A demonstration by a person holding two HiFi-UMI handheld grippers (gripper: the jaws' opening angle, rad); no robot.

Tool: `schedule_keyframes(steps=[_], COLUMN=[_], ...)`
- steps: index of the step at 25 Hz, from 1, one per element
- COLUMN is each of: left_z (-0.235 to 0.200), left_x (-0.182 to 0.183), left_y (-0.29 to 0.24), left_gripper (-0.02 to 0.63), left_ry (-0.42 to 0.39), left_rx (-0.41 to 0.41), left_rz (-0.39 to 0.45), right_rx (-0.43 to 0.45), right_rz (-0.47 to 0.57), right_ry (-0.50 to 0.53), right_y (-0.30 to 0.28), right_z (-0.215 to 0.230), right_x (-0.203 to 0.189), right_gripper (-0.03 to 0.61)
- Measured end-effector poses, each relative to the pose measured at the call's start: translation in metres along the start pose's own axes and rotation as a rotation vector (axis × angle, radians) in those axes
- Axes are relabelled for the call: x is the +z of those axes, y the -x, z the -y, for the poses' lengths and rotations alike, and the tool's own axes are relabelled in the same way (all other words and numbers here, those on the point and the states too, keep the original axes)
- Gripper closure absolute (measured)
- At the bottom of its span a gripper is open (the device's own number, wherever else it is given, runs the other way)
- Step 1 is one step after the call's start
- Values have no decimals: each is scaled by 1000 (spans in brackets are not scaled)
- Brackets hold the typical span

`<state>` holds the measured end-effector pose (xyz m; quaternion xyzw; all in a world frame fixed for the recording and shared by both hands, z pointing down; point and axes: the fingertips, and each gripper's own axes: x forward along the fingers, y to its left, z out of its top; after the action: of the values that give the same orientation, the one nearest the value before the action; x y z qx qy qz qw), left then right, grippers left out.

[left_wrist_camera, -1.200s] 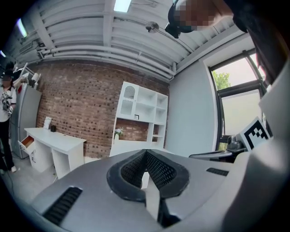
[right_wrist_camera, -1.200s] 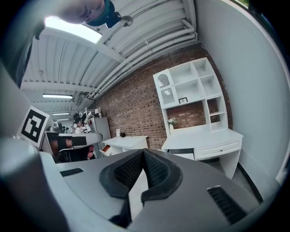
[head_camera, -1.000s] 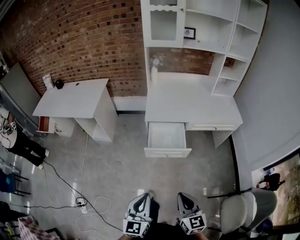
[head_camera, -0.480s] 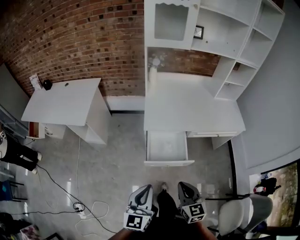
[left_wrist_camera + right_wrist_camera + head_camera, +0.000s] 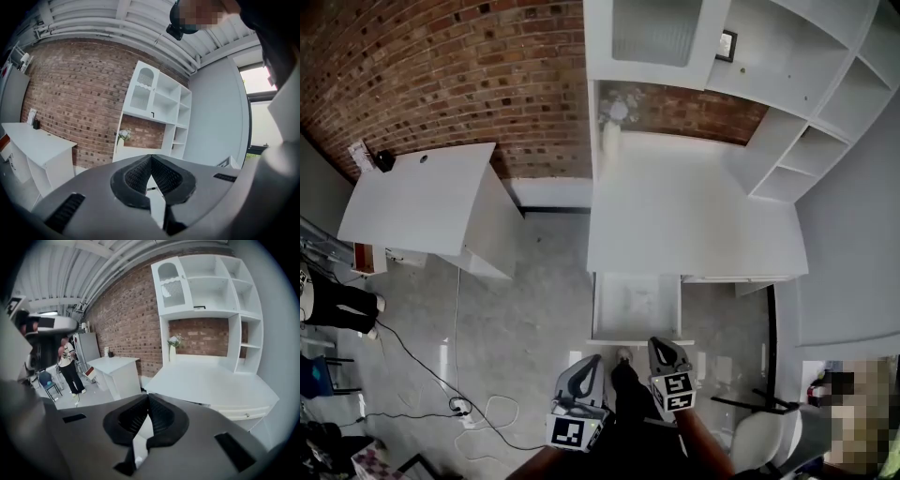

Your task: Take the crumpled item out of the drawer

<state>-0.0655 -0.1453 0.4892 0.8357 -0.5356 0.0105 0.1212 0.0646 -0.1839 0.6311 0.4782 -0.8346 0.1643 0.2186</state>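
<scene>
The white desk (image 5: 694,225) has its left drawer (image 5: 636,305) pulled open toward me. The drawer's inside looks pale and I cannot make out a crumpled item in it from the head view. My left gripper (image 5: 592,362) is held low over the floor, short of the drawer front, shut and empty. My right gripper (image 5: 659,345) is just in front of the drawer's front panel, also shut with nothing in it. In the left gripper view the left gripper (image 5: 151,157) has its pads together. The right gripper (image 5: 148,396) looks the same in its own view, pointing over the desk top (image 5: 211,380).
A second white table (image 5: 422,202) stands at the left against the brick wall (image 5: 459,75). Cables (image 5: 478,412) lie on the floor at the left. A chair (image 5: 759,436) is at the lower right. A hutch with shelves (image 5: 769,56) and a flower vase (image 5: 612,117) are on the desk.
I have come closer to the desk, so the open drawer now lies just ahead of the grippers. The right gripper has moved forward to the drawer front. Both stay shut.
</scene>
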Motion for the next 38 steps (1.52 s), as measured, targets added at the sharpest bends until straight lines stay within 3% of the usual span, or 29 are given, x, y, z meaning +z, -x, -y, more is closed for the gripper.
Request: schedule_keyframes(steps=[8, 11, 17, 22, 34, 38], left_z=[-22, -33, -46, -50, -61, -61], left_x=[0, -5, -15, -32, -72, -79], left_y=[-96, -119, -162, -186, -217, -221], left_gripper=[589, 589, 589, 589, 589, 589], left_ry=[79, 80, 77, 96, 118, 120], left_rx=[39, 55, 74, 83, 115, 119], left_rz=[-36, -53, -67, -102, -169, -176], right_rx=[44, 80, 121, 153, 167, 137], right_rz=[-237, -349, -518, -634, -806, -846], right_ry=[11, 1, -35, -36, -17, -5], right_y=[-126, -169, -230, -260, -297, -304], right_z=[77, 90, 107, 114, 130, 137], right_x=[-62, -94, -163, -217, -291, -306], right_gripper=[526, 489, 483, 477, 449, 517])
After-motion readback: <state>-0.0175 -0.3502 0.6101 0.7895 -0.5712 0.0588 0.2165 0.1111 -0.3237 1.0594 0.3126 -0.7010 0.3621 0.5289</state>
